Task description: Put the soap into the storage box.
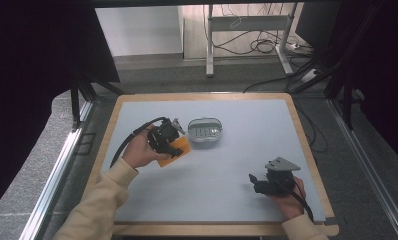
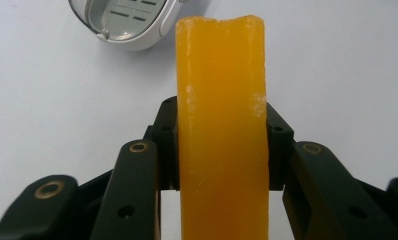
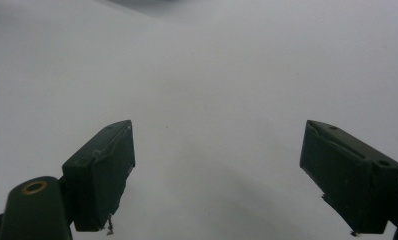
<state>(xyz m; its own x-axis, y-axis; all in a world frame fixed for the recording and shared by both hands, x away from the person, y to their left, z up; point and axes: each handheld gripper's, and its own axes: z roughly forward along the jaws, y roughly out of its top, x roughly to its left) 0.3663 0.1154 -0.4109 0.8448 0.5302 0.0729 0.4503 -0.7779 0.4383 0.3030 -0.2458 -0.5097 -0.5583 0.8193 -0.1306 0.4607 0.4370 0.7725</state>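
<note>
Orange bar [image 2: 221,130] between hand-held gripper [image 2: 221,145] jaws

On the pale grey mat-covered table [image 1: 247,150], the small oval grey slotted soap dish [image 1: 205,130] sits left of centre. The orange soap bar [image 1: 179,148], in the left gripper [image 1: 173,145], lies just left of it. The right gripper [image 1: 257,181] sits near the front right, well apart.

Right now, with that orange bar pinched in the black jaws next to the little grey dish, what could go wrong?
1. The translucent orange soap-like bar looks smooth, and the left gripper pinches only its narrow sides, so it might slip or tilt.
2. The small grey slotted plastic dish looks light; a nudge from the bar could push it across the pale grey mat.
</note>
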